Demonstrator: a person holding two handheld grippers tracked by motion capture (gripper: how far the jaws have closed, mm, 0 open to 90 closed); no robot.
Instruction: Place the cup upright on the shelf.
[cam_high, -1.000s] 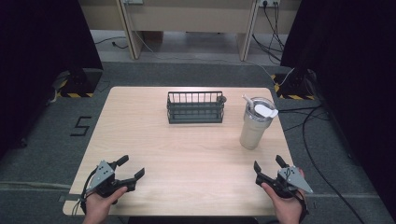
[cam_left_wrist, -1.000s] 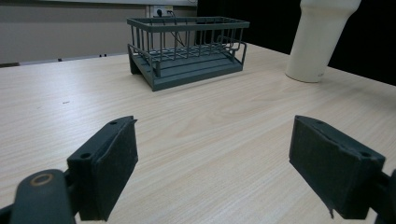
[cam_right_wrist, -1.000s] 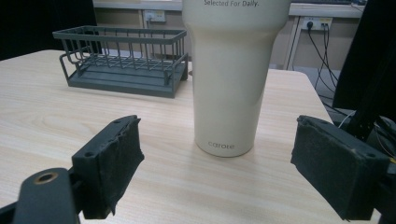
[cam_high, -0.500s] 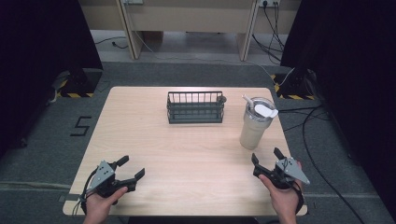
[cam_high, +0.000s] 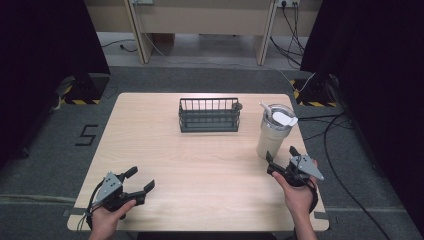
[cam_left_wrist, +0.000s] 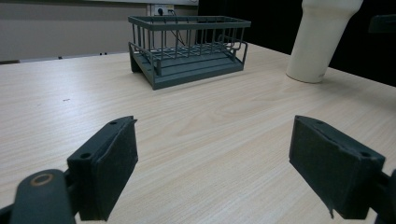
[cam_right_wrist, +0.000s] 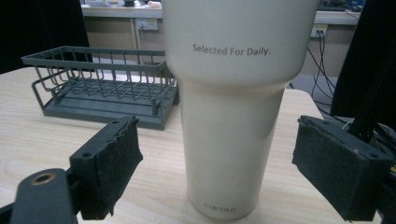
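Observation:
A cream tumbler (cam_high: 272, 132) with a lid and straw stands at the table's right side; up close it (cam_right_wrist: 231, 107) reads "Selected For Daily." My right gripper (cam_high: 281, 159) is open just in front of it, with the tumbler's lower body between and slightly beyond the jaws, not touched. A dark wire basket (cam_high: 209, 114) sits at the table's far middle, also seen as basket (cam_left_wrist: 187, 49) and basket (cam_right_wrist: 100, 84). My left gripper (cam_high: 139, 181) rests open near the front left edge, nothing between its pads (cam_left_wrist: 109, 163).
The light wood table (cam_high: 200, 165) has bare surface between the grippers. Cables (cam_high: 345, 150) trail on the floor to the right. A floor mark "5" (cam_high: 86, 134) lies left of the table. Dark curtains flank both sides.
My right gripper has moved forward toward the tumbler's base. The left gripper has stayed in place.

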